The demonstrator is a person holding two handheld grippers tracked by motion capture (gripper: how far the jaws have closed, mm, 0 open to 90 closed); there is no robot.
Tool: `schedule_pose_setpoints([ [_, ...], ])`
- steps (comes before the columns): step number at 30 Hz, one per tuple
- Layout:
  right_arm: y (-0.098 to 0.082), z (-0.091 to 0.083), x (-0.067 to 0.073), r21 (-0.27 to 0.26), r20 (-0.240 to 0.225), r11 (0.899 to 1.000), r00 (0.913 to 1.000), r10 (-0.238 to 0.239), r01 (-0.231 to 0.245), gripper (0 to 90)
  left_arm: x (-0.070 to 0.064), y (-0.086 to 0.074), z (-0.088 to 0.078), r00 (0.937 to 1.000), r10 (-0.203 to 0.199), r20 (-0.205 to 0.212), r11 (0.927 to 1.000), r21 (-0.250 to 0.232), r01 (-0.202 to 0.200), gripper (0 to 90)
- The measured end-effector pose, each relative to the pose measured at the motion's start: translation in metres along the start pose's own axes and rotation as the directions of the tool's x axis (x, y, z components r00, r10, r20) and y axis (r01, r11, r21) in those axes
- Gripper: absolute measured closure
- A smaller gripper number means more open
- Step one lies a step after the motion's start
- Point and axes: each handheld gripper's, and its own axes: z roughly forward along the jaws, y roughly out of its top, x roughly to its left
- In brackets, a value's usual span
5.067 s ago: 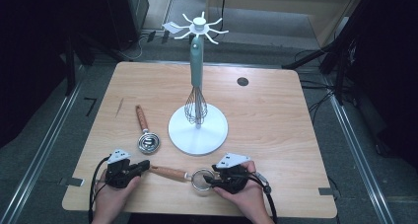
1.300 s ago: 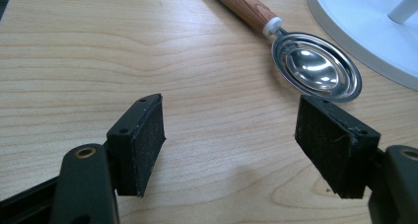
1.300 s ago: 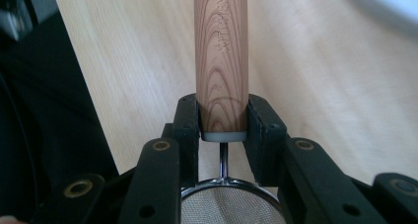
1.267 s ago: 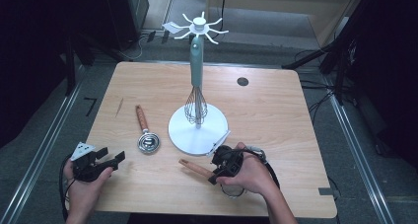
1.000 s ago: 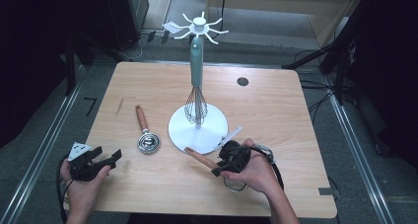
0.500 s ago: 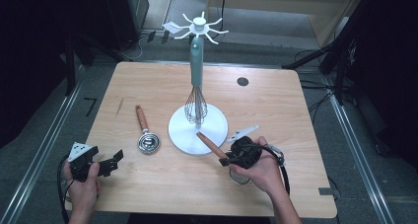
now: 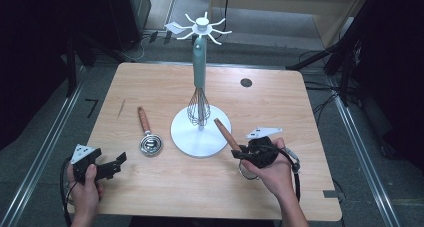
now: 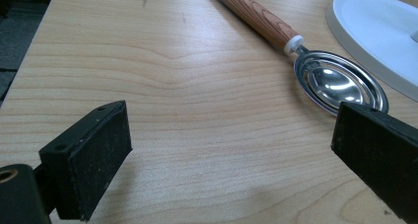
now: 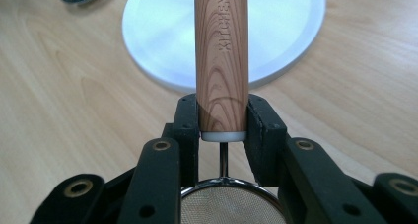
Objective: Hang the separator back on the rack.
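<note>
A: Strainer (image 7: 243, 163) sits clamped in the right gripper (image 7: 239, 153); the jaws pinch the wooden handle (image 9: 221, 61) at its lower end, beside the white collar, and the handle sticks out toward eleven o'clock over the edge of the stand's base (image 7: 186, 136).

B: And the left gripper (image 7: 116, 163)?

A: Jaws wide apart, nothing between them, just opened. It waits at the table's (image 7: 280, 107) seven o'clock corner.

B: So which step is this?

A: I'd judge it's carrying the strainer to the stand (image 7: 200, 62), where a whisk (image 7: 198, 108) already hangs. Next move likely calls for lifting the handle's end up to a free hook (image 7: 219, 32) on top.

B: Anything one camera adds?

A: The right gripper view gives the mesh bowl (image 9: 229, 204) behind the jaws and lettering on the handle. The left gripper view gives the spoon (image 8: 340, 83) at one o'clock of its jaws. The high view alone gives the hooks.
</note>
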Motion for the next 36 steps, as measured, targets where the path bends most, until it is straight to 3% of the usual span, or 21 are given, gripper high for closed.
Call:
schedule_pose_setpoints([
  [7,0.000,-0.009,-0.003,-0.123,0.031,0.992,0.9991,0.031,-0.027,71.0,0.000,0.000,0.001,0.9999,0.002,0.010,1.0000,0.000,-0.002,2.0],
  [19,0.002,-0.029,-0.001,-0.289,0.020,0.957,0.9994,0.030,-0.023,70.9,0.001,0.000,0.001,0.9999,-0.008,0.014,1.0000,0.000,0.008,2.0],
  [26,0.005,-0.037,0.004,-0.333,0.042,0.943,0.9988,0.027,-0.011,71.0,0.001,-0.001,0.001,0.9999,-0.009,0.013,1.0000,-0.002,0.010,2.0],
  [29,0.007,-0.040,0.010,-0.338,0.103,0.941,0.9946,0.012,0.024,70.9,0.000,0.000,0.001,0.9999,-0.006,0.012,1.0000,0.001,0.006,2.0],
  [31,0.008,-0.042,0.012,-0.354,0.098,0.935,0.9950,0.017,0.019,70.9,0.001,0.000,0.001,0.9999,-0.011,0.012,0.9999,0.001,0.011,2.0],
  [36,0.014,-0.049,0.023,-0.382,0.115,0.922,0.9932,-0.018,0.061,70.9,0.000,0.000,0.002,0.9999,-0.004,0.011,1.0000,0.002,0.004,2.0],
])
